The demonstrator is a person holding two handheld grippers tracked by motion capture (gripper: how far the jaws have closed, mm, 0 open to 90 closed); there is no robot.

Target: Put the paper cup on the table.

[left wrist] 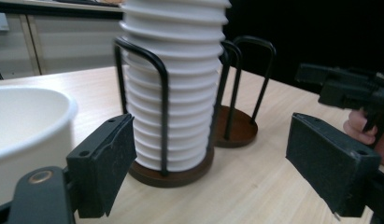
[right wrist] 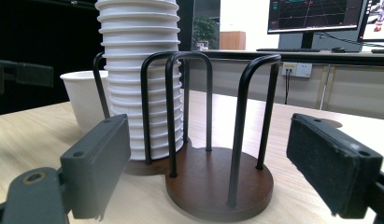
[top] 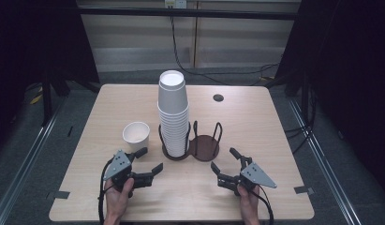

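Note:
A tall stack of white paper cups stands upside down in the left ring of a dark wooden two-place holder with black wire loops. The holder's right ring is bare. A single white cup stands upright on the table, left of the holder. My left gripper rests open near the table's front, just below the single cup. My right gripper rests open in front of the holder's bare ring. Both hold nothing.
The light wooden table has a round cable hole at the back right. Black curtains flank the table. Monitors and a desk stand in the room behind, in the right gripper view.

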